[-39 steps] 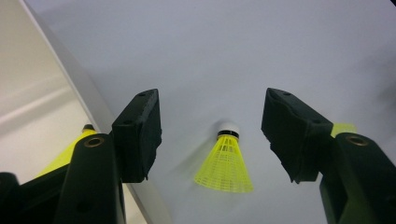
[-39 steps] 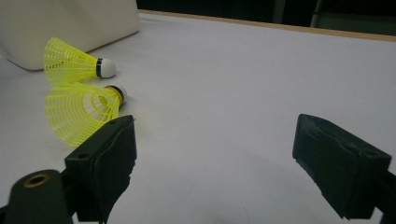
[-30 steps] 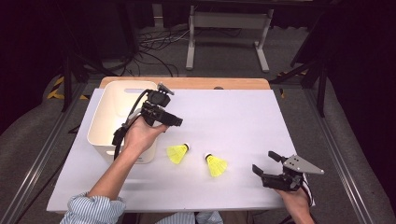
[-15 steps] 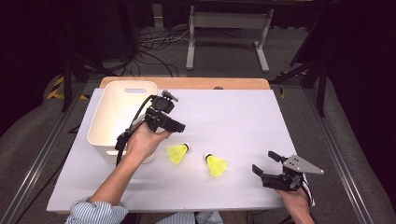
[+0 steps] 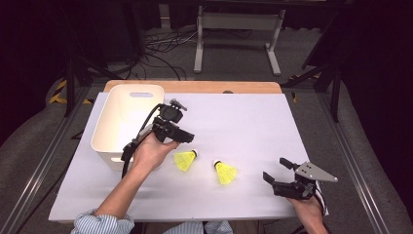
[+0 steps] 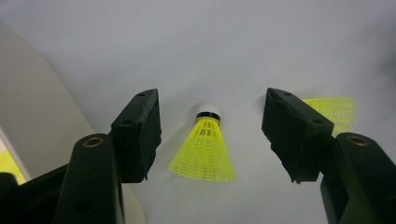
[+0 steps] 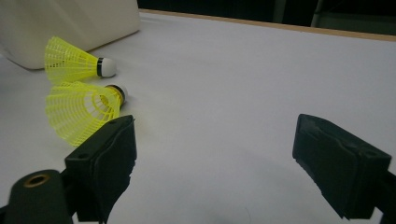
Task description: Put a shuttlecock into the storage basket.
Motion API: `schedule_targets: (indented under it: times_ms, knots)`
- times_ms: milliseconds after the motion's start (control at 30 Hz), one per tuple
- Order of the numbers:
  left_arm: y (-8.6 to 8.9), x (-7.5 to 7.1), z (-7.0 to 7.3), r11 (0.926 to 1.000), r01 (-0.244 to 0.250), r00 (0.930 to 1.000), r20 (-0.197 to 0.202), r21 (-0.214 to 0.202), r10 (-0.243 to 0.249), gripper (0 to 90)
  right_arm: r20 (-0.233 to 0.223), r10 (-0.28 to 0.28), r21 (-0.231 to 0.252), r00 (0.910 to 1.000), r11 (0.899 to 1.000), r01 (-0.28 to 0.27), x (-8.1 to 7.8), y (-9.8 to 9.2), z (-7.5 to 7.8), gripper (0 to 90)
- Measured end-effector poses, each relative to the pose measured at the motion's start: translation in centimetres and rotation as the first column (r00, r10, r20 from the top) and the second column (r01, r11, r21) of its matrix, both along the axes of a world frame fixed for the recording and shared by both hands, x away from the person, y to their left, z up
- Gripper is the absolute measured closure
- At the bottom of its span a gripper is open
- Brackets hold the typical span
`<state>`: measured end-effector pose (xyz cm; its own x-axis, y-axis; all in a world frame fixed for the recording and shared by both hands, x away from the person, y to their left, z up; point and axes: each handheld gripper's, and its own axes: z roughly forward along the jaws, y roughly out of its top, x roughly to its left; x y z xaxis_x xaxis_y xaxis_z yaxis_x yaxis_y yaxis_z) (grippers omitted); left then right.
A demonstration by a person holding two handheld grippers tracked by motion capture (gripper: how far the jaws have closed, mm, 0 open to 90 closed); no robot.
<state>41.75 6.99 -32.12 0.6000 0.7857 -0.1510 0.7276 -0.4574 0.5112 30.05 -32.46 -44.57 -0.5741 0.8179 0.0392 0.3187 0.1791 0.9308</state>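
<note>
White covering spreads over the table [image 5: 253,122], with a strip of bare wood along its far edge and dark floor and cables beyond.

Near the table's left side, the left gripper [image 5: 187,138] is held just above the surface, its jaws standing wide with nothing between the pads. In the left gripper view the nearer shuttlecock [image 6: 205,147] lies on the table straight ahead of the gap between the jaws, cork end away from the gripper, skirt toward it, apart from both pads. In the high view this shuttlecock [image 5: 185,160] sits just beside the gripper's tips. A white bin [image 5: 127,100] stands just behind and to the left of this gripper, close to the person's left hand [image 5: 152,153].

A second shuttlecock [image 5: 225,172] lies a little farther on, between the two grippers.

At the near right corner, the right gripper [image 5: 276,170] rests low, jaws wide and empty. In its own view both shuttlecocks lie ahead to its left, the second shuttlecock [image 7: 83,112] closer, its open skirt turned toward the camera.
</note>
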Motion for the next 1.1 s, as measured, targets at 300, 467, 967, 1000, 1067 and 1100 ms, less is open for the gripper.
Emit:
schedule_targets:
  times_ms: [300, 467, 967, 1000, 1067, 1100]
  knots:
    - [0.2, -0.6, -0.8, 1.0000, -0.004, 1.0000, -0.005, -0.002, 0.004, 37.2, -0.003, -0.002, 0.000, 1.0000, 1.000, 0.002, 0.0, 0.0, 0.0, 14.1]
    - [0.0, -0.9, -1.3, 0.9999, 0.004, 1.0000, -0.007, 0.013, -0.004, 37.1, -0.003, -0.003, 0.000, 1.0000, 1.000, 0.003, 0.0, 0.0, 0.0, 14.1]
    - [-0.5, -2.3, -2.4, 0.9999, 0.008, 1.0000, -0.002, 0.008, -0.008, 36.7, -0.002, -0.002, -0.001, 1.0000, 1.000, 0.002, 0.0, 0.0, 0.0, 14.1]
    - [-0.5, -2.3, -2.4, 0.9999, 0.008, 1.0000, -0.002, 0.008, -0.008, 36.6, -0.002, -0.002, -0.001, 1.0000, 1.000, 0.002, 0.0, 0.0, 0.0, 14.1]
    - [-0.4, -2.5, -2.5, 1.0000, 0.008, 1.0000, 0.000, 0.003, -0.008, 36.5, -0.001, -0.002, -0.001, 1.0000, 1.000, 0.002, 0.0, 0.0, 0.0, 14.2]
    - [-0.4, -2.6, -2.6, 0.9999, 0.010, 0.9999, 0.004, 0.007, -0.010, 36.5, -0.003, -0.003, -0.001, 1.0000, 1.000, 0.003, 0.0, 0.0, 0.0, 14.1]
